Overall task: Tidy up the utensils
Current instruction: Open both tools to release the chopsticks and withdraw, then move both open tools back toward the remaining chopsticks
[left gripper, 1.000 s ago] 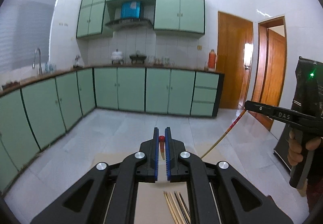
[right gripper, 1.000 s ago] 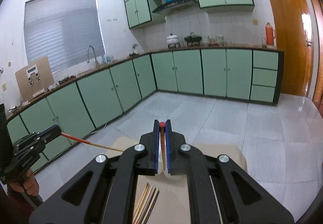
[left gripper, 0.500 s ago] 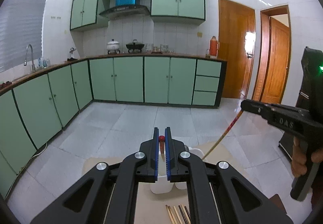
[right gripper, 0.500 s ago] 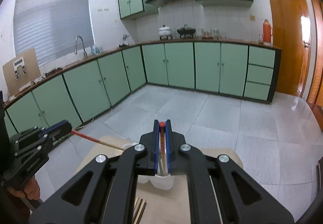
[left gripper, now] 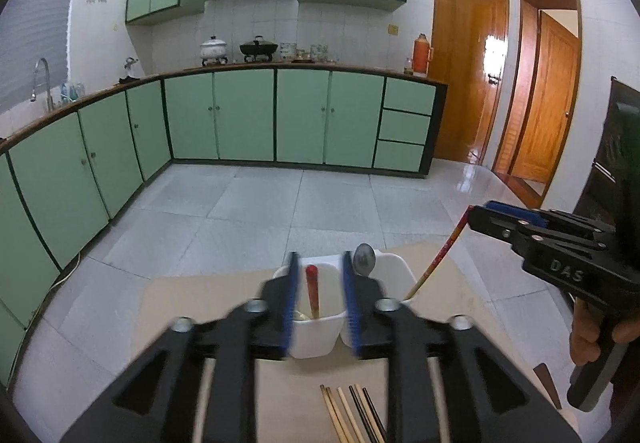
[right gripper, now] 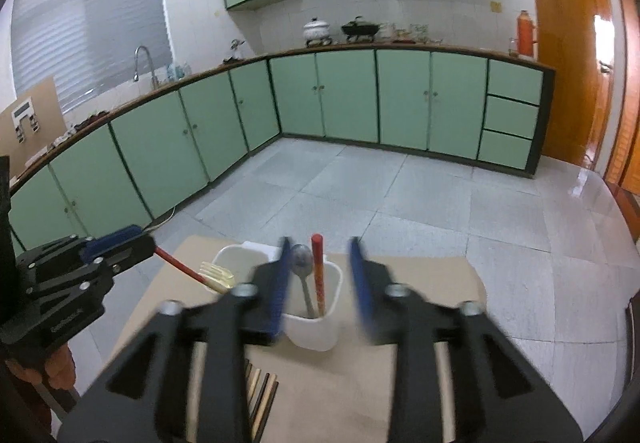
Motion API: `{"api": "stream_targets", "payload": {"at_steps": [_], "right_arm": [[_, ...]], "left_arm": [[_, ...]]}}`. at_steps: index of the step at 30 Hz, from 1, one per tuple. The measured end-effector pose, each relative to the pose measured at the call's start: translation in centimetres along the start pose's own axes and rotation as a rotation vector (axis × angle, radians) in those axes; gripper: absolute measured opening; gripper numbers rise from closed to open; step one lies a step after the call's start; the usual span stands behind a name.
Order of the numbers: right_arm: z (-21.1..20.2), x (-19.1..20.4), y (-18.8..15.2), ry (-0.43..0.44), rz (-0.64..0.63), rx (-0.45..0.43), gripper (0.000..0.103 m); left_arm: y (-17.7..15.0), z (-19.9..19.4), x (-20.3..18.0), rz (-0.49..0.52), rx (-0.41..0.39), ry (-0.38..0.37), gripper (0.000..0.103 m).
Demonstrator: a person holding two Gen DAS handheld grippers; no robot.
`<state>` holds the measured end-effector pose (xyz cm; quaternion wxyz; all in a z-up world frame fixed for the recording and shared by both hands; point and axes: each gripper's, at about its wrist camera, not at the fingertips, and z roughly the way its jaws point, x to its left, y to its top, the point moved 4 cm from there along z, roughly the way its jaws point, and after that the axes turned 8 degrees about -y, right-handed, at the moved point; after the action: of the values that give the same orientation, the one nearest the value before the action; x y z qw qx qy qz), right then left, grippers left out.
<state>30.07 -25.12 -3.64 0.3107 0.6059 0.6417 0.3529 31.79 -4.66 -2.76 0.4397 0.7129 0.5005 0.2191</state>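
A white two-compartment holder (left gripper: 316, 331) stands on a cardboard sheet (left gripper: 200, 303). In the left wrist view my left gripper (left gripper: 319, 299) is open above the left compartment, and a red-handled utensil (left gripper: 312, 291) stands loose in it. In the right wrist view my right gripper (right gripper: 320, 283) is open above the other compartment (right gripper: 316, 327), which holds a red chopstick (right gripper: 318, 271) and a metal spoon (right gripper: 302, 267). The red-handled utensil's pale fork end (right gripper: 216, 275) rests over the far compartment.
Several chopsticks (left gripper: 352, 415) lie on the cardboard in front of the holder, also in the right wrist view (right gripper: 260, 395). Green cabinets (left gripper: 240, 115) line the back and left walls. Wooden doors (left gripper: 468, 75) stand at the right.
Both grippers tilted down toward the holder and opened. Each let go of its red-handled utensil, which now stands in a holder compartment.
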Motion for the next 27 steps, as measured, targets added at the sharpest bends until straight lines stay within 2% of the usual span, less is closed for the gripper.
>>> {"api": "stream_targets", "payload": {"at_steps": [1, 2, 3, 5, 9, 13, 17, 23, 27], "right_arm": [[-0.6, -0.3, -0.1, -0.011, 0.007, -0.020, 0.051], [-1.0, -0.5, -0.3, -0.020, 0.012, -0.038, 0.065], [-2.0, -0.8, -0.5, -0.034, 0.022, -0.071, 0.071], [-3.4, -1.1, -1.3, -0.048, 0.024, -0.108, 0.075], [-5.8, -1.2, -4.1, -0.075, 0.004, -0.145, 0.083], [-7.3, -0.8, -7.9, -0.070, 0.004, -0.137, 0.087], [-8.0, -0.4, -12.4, -0.063, 0.047, -0.079, 0.088], [-8.0, 0.2, -19.6, -0.112, 0.093, 0.009, 0.088], [-7.7, 1.0, -23.7, -0.137, 0.103, 0.062, 0.088]], "left_arm": [[-0.1, -0.5, 0.1, 0.001, -0.013, 0.005, 0.037], [-0.2, -1.1, 0.1, 0.005, -0.029, 0.013, 0.038], [-0.3, -1.6, 0.1, 0.007, -0.040, 0.022, 0.040], [-0.6, -2.8, 0.0, 0.010, -0.068, 0.041, 0.044], [-2.2, -5.9, -0.7, 0.021, -0.138, 0.094, 0.059], [-5.2, -7.7, -1.9, 0.023, -0.149, 0.105, 0.070], [-9.1, -7.8, -2.5, 0.004, -0.099, 0.099, 0.070], [-16.2, -7.1, -2.7, -0.028, 0.019, 0.098, 0.071], [-19.6, -6.8, -2.1, -0.036, 0.063, 0.124, 0.071]]}}
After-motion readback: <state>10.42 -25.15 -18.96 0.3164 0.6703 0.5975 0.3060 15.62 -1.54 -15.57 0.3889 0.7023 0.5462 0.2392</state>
